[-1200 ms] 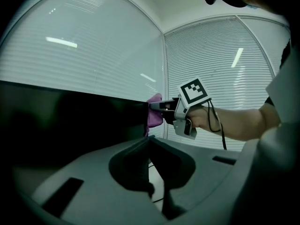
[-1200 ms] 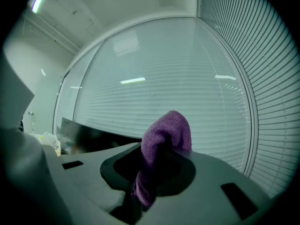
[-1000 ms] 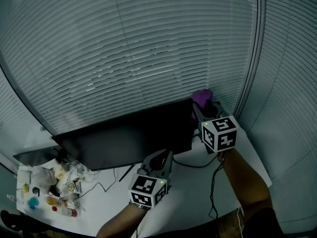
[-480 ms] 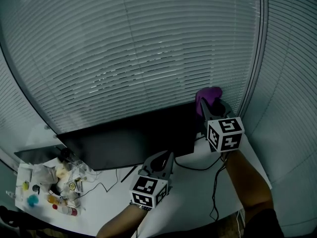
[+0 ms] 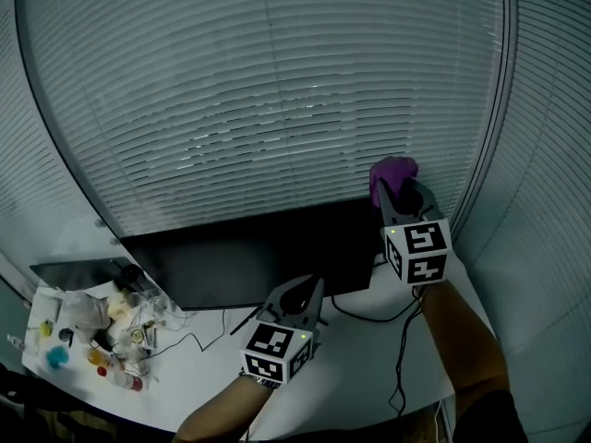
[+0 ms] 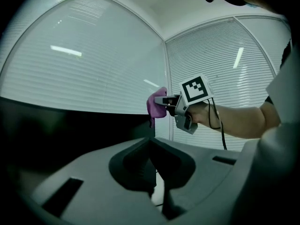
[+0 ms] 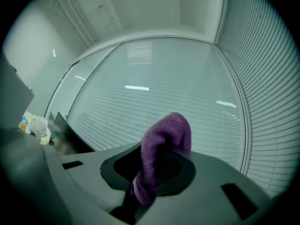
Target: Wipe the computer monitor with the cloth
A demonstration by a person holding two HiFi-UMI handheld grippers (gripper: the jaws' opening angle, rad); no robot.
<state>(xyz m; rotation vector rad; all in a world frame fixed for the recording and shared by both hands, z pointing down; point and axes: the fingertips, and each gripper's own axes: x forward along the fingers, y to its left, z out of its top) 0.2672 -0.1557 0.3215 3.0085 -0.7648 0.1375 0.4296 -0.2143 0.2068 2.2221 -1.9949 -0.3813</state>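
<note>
I have the right gripper (image 5: 395, 190) up at about 2 o'clock in the head view. Its fingers are clamped on a purple cloth (image 5: 392, 168). In the right gripper view the cloth arches up out of the jaws and folds over their tips, with the window blinds (image 5: 277, 90) behind it.

From the left gripper view, the cloth hangs just above the upper right corner of the black computer monitor (image 5: 249, 257). Its lower tail reaches down to that corner. I cannot tell whether it touches the edge.

The monitor stands across the middle of the white desk (image 5: 355, 367) with its dark screen facing me.

My left gripper (image 5: 314, 284) sits low at about 6 o'clock, just in front of the monitor's lower edge and well apart from the cloth. Its fingers are pressed together with nothing between them, and they point towards the screen.

A black cable (image 5: 403, 340) runs from under the monitor's right end and trails along the desk towards 5 o'clock, beside my right forearm. Over at 8 o'clock a cluster of small bottles and packets (image 5: 102, 335) lies on the desk, left of the monitor.
</note>
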